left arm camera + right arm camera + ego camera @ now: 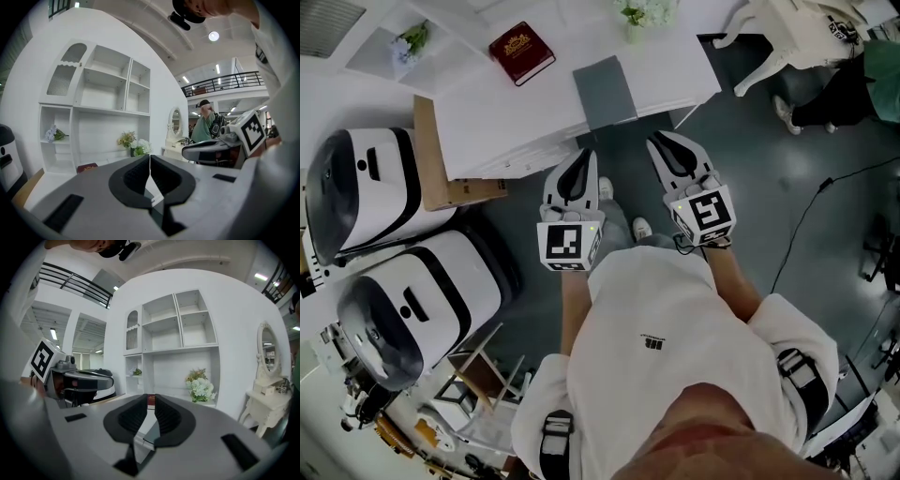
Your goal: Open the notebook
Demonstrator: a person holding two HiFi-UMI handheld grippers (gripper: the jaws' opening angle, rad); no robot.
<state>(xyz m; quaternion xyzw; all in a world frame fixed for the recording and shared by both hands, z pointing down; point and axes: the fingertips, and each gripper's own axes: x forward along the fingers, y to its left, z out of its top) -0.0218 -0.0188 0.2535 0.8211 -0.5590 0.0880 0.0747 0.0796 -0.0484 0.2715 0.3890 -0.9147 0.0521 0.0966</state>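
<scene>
Dark red hardcover notebook (521,52) seen closed, untouched on white table (675,58). Left gripper (150,164) jaws pressed together, empty. Right gripper (149,405) jaws barely parted, empty. Whole opening judged left.

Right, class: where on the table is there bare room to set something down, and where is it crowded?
Bare tabletop: right of the grey notebook, toward the flowers; and left of it, nearer than the red book. Crowded: left of the table, two white machines and a cardboard box.
</scene>
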